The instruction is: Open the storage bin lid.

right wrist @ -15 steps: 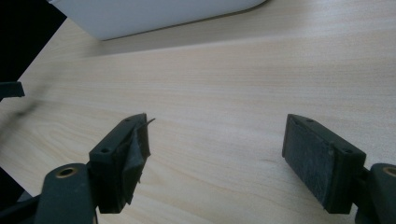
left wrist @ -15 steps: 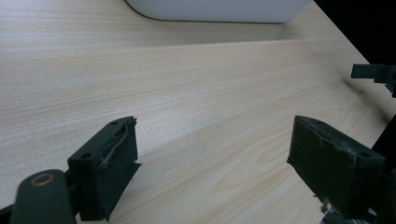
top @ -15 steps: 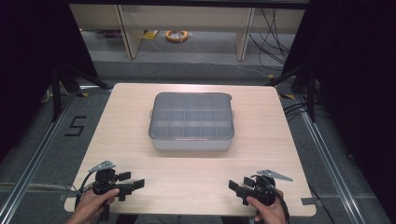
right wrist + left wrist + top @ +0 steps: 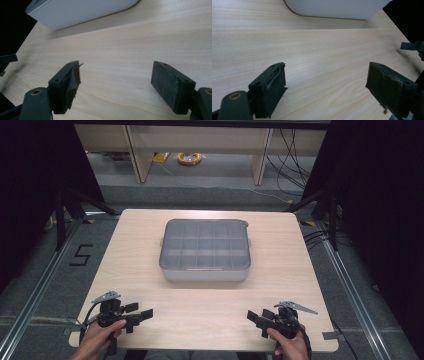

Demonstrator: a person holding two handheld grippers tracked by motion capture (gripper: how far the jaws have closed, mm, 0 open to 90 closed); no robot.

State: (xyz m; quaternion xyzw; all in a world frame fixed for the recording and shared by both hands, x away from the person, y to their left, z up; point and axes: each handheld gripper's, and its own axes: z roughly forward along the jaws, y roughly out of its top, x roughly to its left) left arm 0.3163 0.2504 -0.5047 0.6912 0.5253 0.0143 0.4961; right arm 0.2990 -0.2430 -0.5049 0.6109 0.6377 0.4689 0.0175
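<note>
Compared with half a second ago nothing has changed: the closed grey box [image 4: 205,249] lies in the middle of the bench [image 4: 125,270], and the left hand-held gripper [image 4: 145,314] and right hand-held gripper [image 4: 253,318], both wide open and empty, wait near the box's front side, so work has probably not begun.

A grey compartment box [image 4: 205,249] with a clear lid is sitting on the pale wooden table [image 4: 130,255], well ahead of both claws and between their lines. The left gripper [image 4: 141,315] is resting near the table's near-left corner, its jaws pointing inward toward the right gripper [image 4: 256,319]. 2 hands are holding them: left hand [image 4: 97,340], right hand [image 4: 290,346].
</note>
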